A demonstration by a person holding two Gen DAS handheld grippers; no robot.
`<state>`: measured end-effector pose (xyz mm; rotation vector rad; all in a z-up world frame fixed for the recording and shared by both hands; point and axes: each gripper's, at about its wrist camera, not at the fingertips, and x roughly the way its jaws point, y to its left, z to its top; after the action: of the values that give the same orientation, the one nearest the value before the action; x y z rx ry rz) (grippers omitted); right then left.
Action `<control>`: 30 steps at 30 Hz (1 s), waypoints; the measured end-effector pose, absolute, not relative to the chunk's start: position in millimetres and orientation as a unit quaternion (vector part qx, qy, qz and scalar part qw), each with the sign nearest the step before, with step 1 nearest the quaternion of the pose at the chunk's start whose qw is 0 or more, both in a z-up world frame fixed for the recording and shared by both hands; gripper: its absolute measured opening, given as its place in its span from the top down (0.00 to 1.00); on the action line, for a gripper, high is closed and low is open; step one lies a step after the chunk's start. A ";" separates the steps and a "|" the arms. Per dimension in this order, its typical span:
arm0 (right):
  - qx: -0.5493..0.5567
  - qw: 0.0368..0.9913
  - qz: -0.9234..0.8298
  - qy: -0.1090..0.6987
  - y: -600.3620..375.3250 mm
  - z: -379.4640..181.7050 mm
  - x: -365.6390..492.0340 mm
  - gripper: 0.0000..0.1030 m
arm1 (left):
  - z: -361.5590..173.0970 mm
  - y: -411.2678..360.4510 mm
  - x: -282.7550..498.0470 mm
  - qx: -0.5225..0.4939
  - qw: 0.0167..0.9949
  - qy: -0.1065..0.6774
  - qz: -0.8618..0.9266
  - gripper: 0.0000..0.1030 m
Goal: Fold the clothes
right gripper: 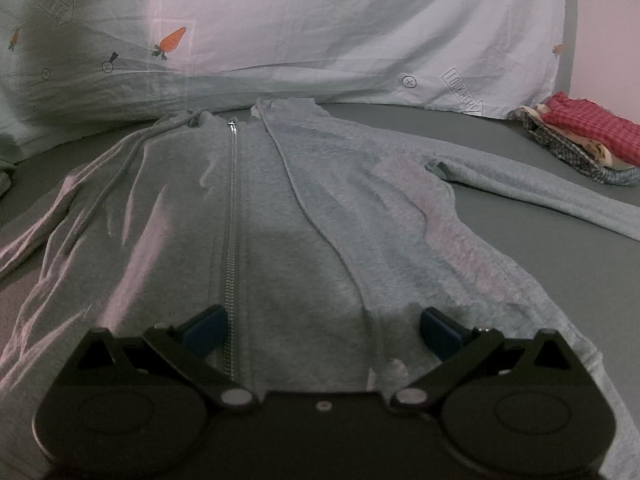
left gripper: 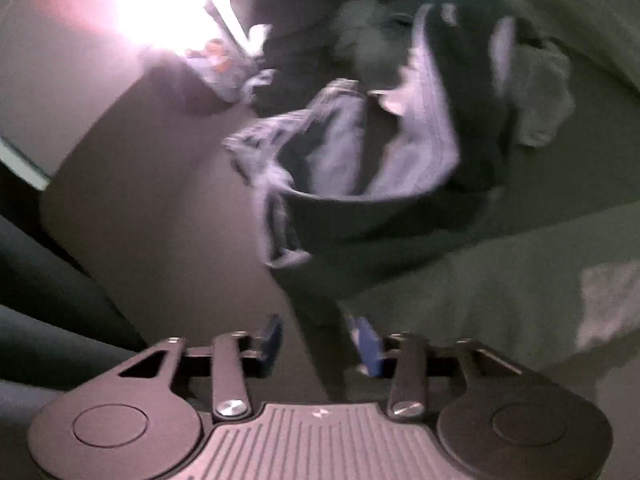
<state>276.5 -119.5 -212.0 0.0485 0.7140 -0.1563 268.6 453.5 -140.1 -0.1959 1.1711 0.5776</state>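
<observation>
left gripper (left gripper: 318, 344) gaping, nothing inside, clothes pile (left gripper: 360, 120) lying at 12 | right gripper (right gripper: 320, 334) gaping, hovering over hoodie (right gripper: 280, 208)

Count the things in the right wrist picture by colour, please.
Grey: 1, the zip hoodie
Red: 1, the folded cloth on top of the pile
White with carrots: 1, the bedding
Checked: 1, the cloth lower in the pile
Total: 4

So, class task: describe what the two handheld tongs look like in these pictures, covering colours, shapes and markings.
The left tongs have a dark grey body with a ribbed central panel bearing a small pale mark, round discs on either side, silver screws on the link bars and blue pads. The right tongs look black, with the same discs, pale pivot screws and blue pads.
</observation>
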 end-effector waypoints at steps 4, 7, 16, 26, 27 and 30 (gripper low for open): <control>0.023 0.934 -0.078 0.349 -119.0 -212.0 276.2 0.00 | -153.8 425.5 269.9 -0.034 0.818 0.521 0.240 0.31; 0.024 0.934 -0.078 0.349 -119.4 -211.9 275.8 0.00 | -177.9 406.8 283.5 0.048 0.803 0.539 0.249 0.27; 0.026 0.929 -0.074 0.362 -122.1 -209.2 279.3 0.00 | -174.9 325.2 291.6 -0.031 0.845 0.525 0.094 0.14; 0.034 0.891 0.028 0.452 -156.7 -188.6 293.0 0.14 | -176.1 152.2 365.8 0.014 0.848 0.525 -0.075 0.13; 0.039 0.891 0.034 0.451 -163.3 -186.3 293.2 0.19 | -174.1 140.2 373.2 0.014 0.847 0.524 -0.083 0.13; 0.053 0.887 0.032 0.458 -184.7 -179.5 308.7 0.45 | -168.8 110.6 398.4 0.015 0.851 0.518 -0.092 0.13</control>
<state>308.7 -184.7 -179.5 0.1102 0.9515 0.0662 398.4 110.6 -168.8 0.0319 1.0899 -0.1929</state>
